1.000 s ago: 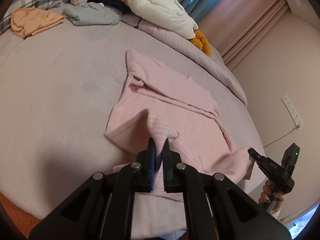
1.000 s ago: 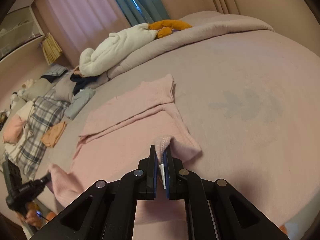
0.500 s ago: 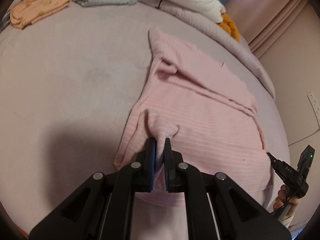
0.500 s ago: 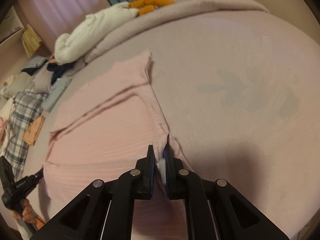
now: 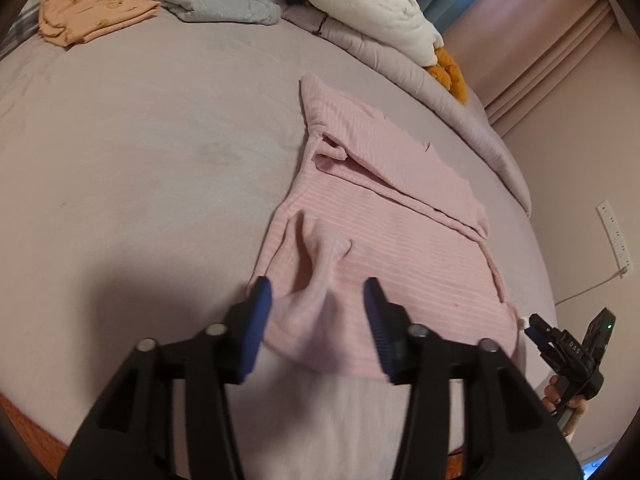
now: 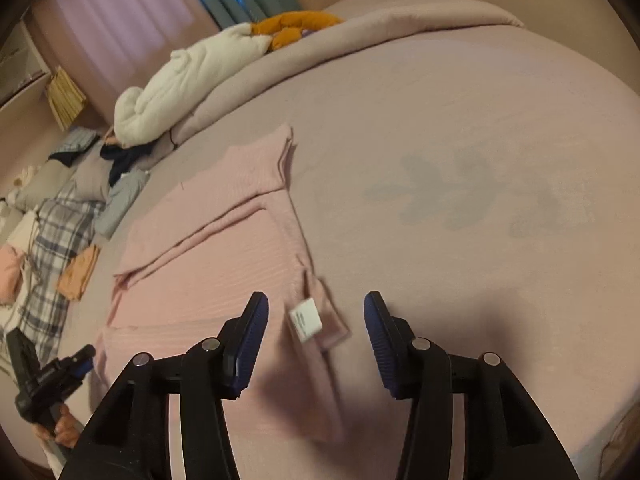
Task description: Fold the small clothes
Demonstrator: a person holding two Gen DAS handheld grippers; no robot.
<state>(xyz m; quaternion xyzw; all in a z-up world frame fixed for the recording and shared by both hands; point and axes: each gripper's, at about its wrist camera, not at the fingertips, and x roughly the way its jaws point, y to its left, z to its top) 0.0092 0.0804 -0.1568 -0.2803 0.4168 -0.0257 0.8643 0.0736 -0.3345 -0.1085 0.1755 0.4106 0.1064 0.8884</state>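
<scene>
A pink ribbed garment [image 5: 384,216] lies partly folded on the lilac bed; it also shows in the right wrist view [image 6: 224,256]. My left gripper [image 5: 318,306] is open, its jaws astride a raised pucker of pink cloth at the garment's near left corner. My right gripper [image 6: 316,314] is open over the near right corner, where a white care label [image 6: 306,319] lies face up. Each gripper shows in the other's view, the right one [image 5: 560,344] at lower right and the left one [image 6: 48,372] at lower left.
The lilac bedsheet [image 5: 140,168] spreads wide around the garment. At the head lie an orange garment [image 5: 92,16], a grey garment [image 5: 224,6], a white plush [image 5: 372,4] with an orange toy [image 5: 450,72], and a checked pillow [image 6: 52,248]. A wall socket [image 5: 614,236] is at right.
Both grippers were shut on the garment's near corners and carried them forward. Now both have opened and let the cloth drop onto the bed.
</scene>
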